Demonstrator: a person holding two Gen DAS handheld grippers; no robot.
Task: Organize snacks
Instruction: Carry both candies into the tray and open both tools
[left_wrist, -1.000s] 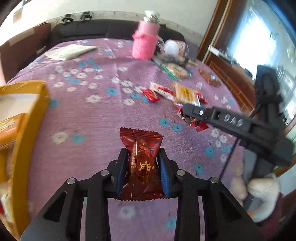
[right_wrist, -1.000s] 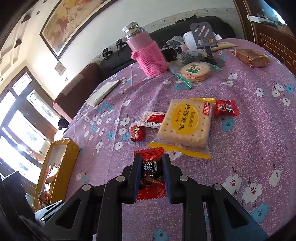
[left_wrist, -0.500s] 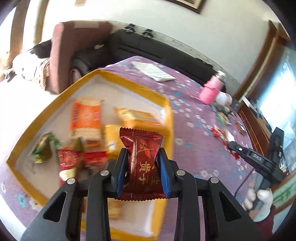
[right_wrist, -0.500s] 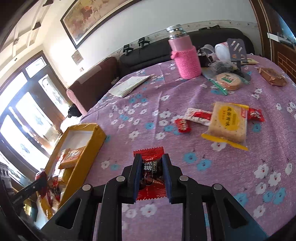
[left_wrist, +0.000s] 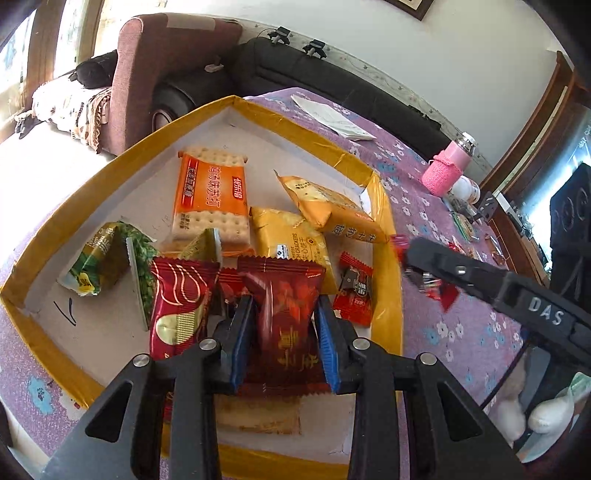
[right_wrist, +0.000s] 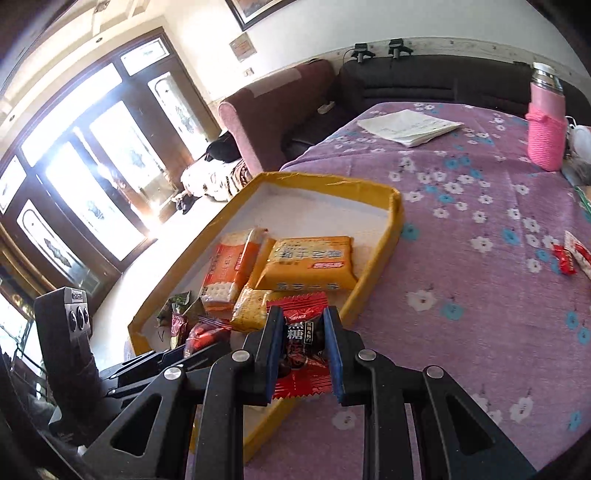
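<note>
Looking along the left gripper (left_wrist: 282, 336), its blue-padded jaws are clenching a dark red snack packet (left_wrist: 286, 325) from both sides, holding it upright above the yellow-rimmed tray (left_wrist: 388, 280). Lying in the tray are an orange cracker pack (left_wrist: 210, 195), two yellow cracker packs (left_wrist: 325, 206), a green packet (left_wrist: 107, 258), a red-and-gold packet (left_wrist: 177, 295) just left of the jaws, and a small red candy (left_wrist: 354, 288) near the right rim. The right gripper (left_wrist: 417, 264) is reaching in from the right edge, its tip sitting just outside the tray's right wall with a red wrapper showing at it. A pink-sleeved flask (left_wrist: 445, 173) is standing far back on the purple flowered desk (left_wrist: 461, 325).

Turning to the right wrist view, the right gripper (right_wrist: 303, 347) is grasping a red candy wrapper with black lettering (right_wrist: 303, 343) tightly between its jaws, hovering over the tray's (right_wrist: 393, 225) near corner. The orange cracker pack (right_wrist: 229, 266) and a yellow pack (right_wrist: 310, 262) are resting inside. The left gripper's black body (right_wrist: 155, 365) is showing at lower left. White papers (right_wrist: 410, 127) and the pink flask (right_wrist: 546, 125) are sitting well apart on the desk (right_wrist: 461, 295).
</note>
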